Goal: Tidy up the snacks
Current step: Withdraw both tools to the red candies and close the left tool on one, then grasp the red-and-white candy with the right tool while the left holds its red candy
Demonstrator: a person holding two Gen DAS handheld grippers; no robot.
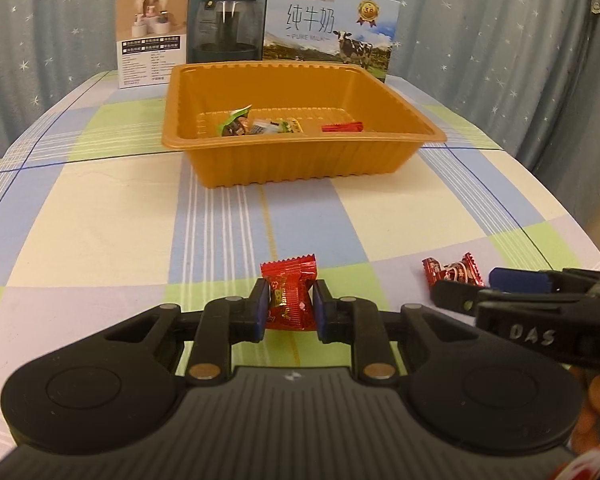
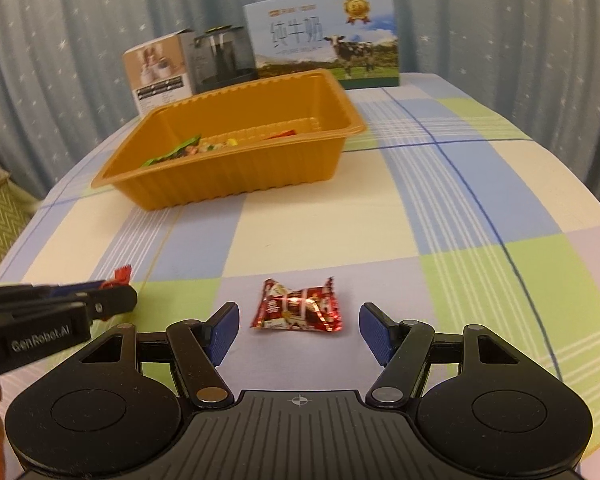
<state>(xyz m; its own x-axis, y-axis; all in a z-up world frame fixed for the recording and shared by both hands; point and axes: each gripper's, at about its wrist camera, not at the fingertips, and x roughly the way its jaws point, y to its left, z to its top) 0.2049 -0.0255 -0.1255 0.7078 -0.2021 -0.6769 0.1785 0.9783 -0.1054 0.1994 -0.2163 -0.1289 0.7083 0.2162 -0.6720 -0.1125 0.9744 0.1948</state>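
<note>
My left gripper is shut on a red wrapped candy low over the checked tablecloth. My right gripper is open, its blue pads on either side of a second red-and-white wrapped candy that lies on the cloth; this candy also shows in the left wrist view. An orange plastic tray stands further back and holds several wrapped snacks, among them a green one and a red one. The tray also shows in the right wrist view.
Behind the tray stand a small product box, a dark glass appliance and a blue milk carton box. A starred curtain hangs behind the table. The table's edges curve off left and right.
</note>
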